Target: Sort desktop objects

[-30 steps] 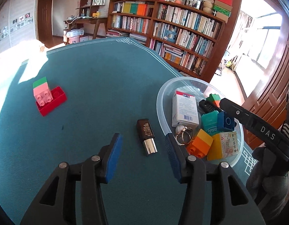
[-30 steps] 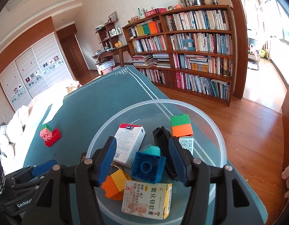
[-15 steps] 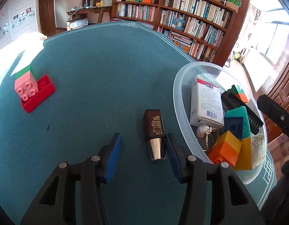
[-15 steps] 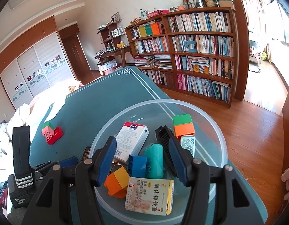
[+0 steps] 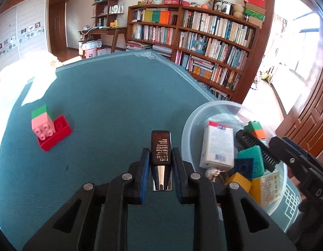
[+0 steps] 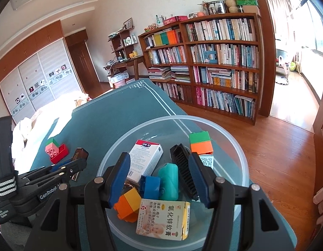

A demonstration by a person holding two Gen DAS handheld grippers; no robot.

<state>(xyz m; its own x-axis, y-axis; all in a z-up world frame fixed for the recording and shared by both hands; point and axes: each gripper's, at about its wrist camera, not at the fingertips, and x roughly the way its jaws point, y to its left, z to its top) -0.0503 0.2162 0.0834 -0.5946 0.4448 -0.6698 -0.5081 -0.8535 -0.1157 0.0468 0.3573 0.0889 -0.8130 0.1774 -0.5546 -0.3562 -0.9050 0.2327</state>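
Your dark brown cosmetic bottle (image 5: 160,148) with gold lettering and a silver cap points away from you, clamped between the pads of your left tool (image 5: 160,165). Left of it, a pink-and-green block (image 5: 43,123) stands on a red block (image 5: 56,136) on the teal counter (image 5: 111,104). On the right, the clear bowl (image 5: 190,117) holds boxes, blocks and a black comb (image 6: 183,171).

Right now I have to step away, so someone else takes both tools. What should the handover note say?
Left tool: jaws have just closed on the dark cosmetic bottle, which now sits between the pads.
Right tool: open, holding nothing, above the clear bowl.
Done: boxes, bricks and a black comb are in the bowl.
Left: put the bottle in; the red, pink and green brick stack waits on the table.
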